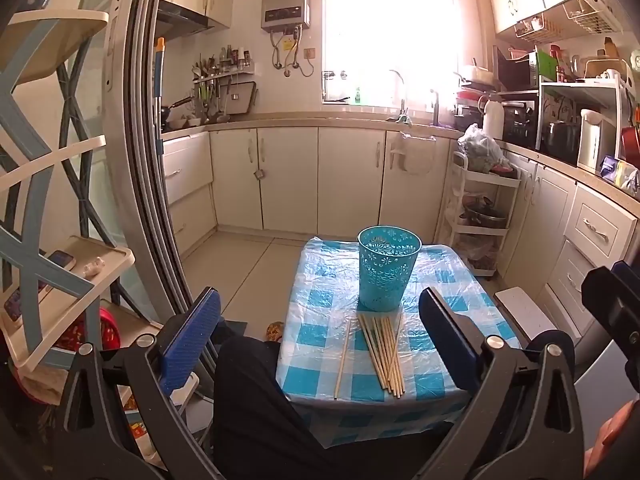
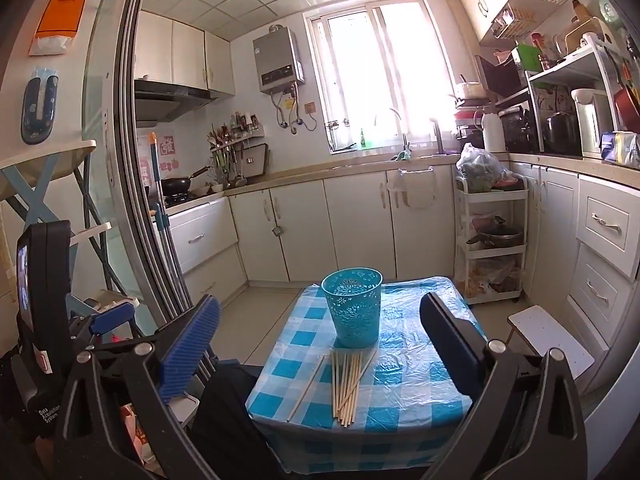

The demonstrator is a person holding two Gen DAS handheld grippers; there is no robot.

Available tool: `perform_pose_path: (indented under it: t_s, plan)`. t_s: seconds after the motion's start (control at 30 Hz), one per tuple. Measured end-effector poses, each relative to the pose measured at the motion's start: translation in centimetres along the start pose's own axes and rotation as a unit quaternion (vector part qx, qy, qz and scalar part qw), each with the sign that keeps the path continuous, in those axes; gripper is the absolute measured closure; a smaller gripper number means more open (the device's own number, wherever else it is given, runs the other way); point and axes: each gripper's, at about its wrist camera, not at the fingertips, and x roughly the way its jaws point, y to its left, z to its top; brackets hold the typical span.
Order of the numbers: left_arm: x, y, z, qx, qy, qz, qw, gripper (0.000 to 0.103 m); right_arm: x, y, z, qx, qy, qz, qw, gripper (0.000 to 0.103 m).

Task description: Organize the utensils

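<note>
Both the left gripper (image 1: 320, 340) and right gripper (image 2: 320, 344) gape wide, holding nothing, above a checked tabletop (image 1: 440, 280) where wooden chopsticks (image 1: 384, 352) lie just near of a perforated teal holder (image 1: 387, 268), its contents hard to make out.

Both wrist views are aimed toward 12 o'clock, slightly downward, near the shared checkered table (image 1: 448, 280) (image 2: 420, 376).

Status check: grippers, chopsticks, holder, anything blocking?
Left gripper and right gripper open, empty. Chopsticks flat on table before upright blue holder; one lies apart. Nothing blocking.
</note>
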Motion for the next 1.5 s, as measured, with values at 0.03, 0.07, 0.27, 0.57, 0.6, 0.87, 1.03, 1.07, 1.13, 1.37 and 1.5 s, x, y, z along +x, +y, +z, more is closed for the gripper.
perform_pose_path:
  t_s: [0.03, 0.07, 0.27, 0.57, 0.6, 0.87, 1.03, 1.07, 1.13, 1.37, 1.5]
  plan:
    - [0.0, 0.0, 0.0, 0.000, 0.000, 0.000, 1.0000, 0.008, 0.0, -0.2, 0.0, 0.000, 0.001, 0.001, 1.000, 0.007]
    - [-0.1, 0.1, 0.0, 0.000, -0.001, 0.000, 1.0000, 0.008, 0.0, -0.5, -0.1, 0.000, 0.002, 0.001, 1.000, 0.007]
    - [-0.1, 0.0, -0.1, 0.000, -0.001, 0.000, 1.0000, 0.008, 0.0, 0.1, -0.1, 0.003, 0.008, 0.000, 1.000, 0.007]
    - [-0.1, 0.0, -0.1, 0.000, -0.001, 0.001, 1.0000, 0.008, 0.0, 0.0, -0.4, 0.000, 0.003, 0.000, 1.000, 0.007]
    - [-0.1, 0.0, -0.1, 0.000, -0.001, 0.000, 1.0000, 0.008, 0.0, -0.1, -0.3, 0.000, 0.005, 0.001, 1.000, 0.007]
    - [-0.1, -0.1, -0.1, 0.000, -0.001, 0.000, 1.0000, 0.008, 0.1, -0.1, -0.3, 0.000, 0.005, 0.001, 1.000, 0.007]
    - [-0.2, 0.0, -0.1, -0.001, -0.002, 0.001, 1.0000, 0.008, 0.3, -0.1, -0.8, -0.006, 0.008, 0.001, 1.000, 0.007]
    - [-0.1, -0.1, -0.1, 0.000, -0.001, 0.001, 1.0000, 0.008, 0.3, -0.1, -0.7, -0.008, 0.010, 0.000, 1.000, 0.007]
    - [-0.2, -0.1, -0.1, 0.000, -0.002, 0.000, 1.0000, 0.008, 0.4, 0.0, -0.7, -0.010, 0.012, -0.001, 1.000, 0.007]
    - [-0.3, -0.2, 0.0, 0.002, -0.003, -0.001, 1.0000, 0.008, 0.4, 0.2, -0.8, -0.021, 0.017, -0.003, 1.000, 0.007]
    - [-0.3, -0.3, 0.0, 0.003, -0.003, -0.002, 1.0000, 0.008, 0.5, 0.3, -0.8, -0.032, 0.021, -0.006, 0.999, 0.007]
